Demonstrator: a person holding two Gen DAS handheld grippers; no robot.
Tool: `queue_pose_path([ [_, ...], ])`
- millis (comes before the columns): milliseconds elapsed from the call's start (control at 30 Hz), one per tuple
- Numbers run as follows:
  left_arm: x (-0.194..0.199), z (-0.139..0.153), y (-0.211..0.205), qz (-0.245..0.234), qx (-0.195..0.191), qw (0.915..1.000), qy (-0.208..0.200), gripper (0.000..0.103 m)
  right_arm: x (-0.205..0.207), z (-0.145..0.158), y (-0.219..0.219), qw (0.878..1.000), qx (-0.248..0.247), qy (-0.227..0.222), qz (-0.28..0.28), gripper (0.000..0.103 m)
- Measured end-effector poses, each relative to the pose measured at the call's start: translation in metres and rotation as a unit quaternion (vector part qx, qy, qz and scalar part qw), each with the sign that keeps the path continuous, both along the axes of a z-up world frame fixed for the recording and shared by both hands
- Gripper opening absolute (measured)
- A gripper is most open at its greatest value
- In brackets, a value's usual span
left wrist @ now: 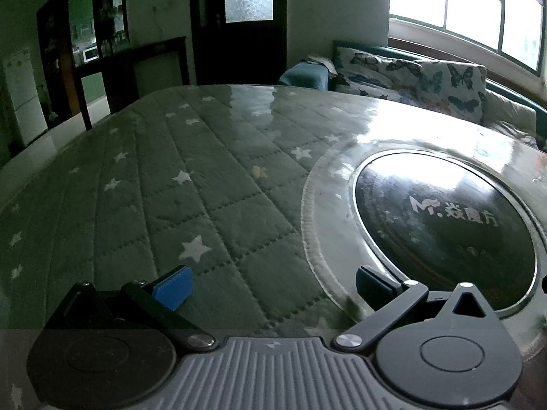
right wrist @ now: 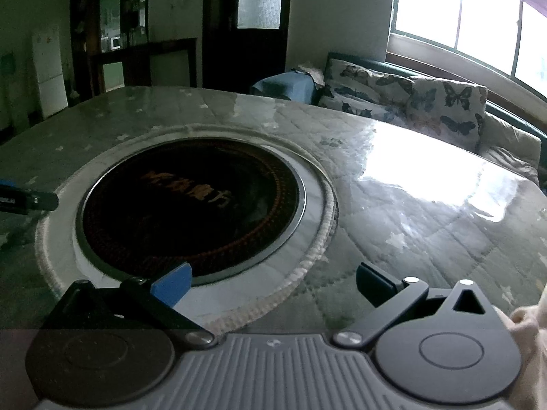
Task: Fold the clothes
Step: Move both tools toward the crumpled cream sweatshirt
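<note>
Both the left hand-held gripper (left wrist: 273, 287) and right hand-held gripper (right wrist: 273, 283) hover released, holding nothing; a pale cloth edge (right wrist: 530, 321), possibly the garment, shows beside the right one; likely best to spread it flat on the quilted worktop (left wrist: 205, 184), clear of the dark round plate (right wrist: 191, 201).

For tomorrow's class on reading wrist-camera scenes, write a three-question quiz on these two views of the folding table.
1. True or false: the left gripper holds a garment.
2. What sits in the green quilted star-pattern table cover? A) a square sink B) a round black glass hotplate C) a basket
3. Fill in: the pale pinkish fabric shows at the lower ____ edge of the right wrist view.

Key: 1 false, its jaws stand open and empty; 2 B; 3 right.
</note>
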State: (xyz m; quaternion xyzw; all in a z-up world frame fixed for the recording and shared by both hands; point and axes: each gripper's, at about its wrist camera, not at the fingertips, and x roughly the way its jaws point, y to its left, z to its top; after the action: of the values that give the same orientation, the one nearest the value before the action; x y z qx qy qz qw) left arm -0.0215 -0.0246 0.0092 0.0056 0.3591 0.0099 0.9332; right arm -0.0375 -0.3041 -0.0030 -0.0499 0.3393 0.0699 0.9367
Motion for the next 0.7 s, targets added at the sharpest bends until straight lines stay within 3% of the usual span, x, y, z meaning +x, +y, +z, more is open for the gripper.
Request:
queue_pose_path([
  [700, -0.039, 0.019, -0.048, -0.059, 0.008, 0.9981, -0.015, 0.103, -0.072, 0.021, -0.013, 0.999, 0.026, -0.042, -0.019, 0.103],
])
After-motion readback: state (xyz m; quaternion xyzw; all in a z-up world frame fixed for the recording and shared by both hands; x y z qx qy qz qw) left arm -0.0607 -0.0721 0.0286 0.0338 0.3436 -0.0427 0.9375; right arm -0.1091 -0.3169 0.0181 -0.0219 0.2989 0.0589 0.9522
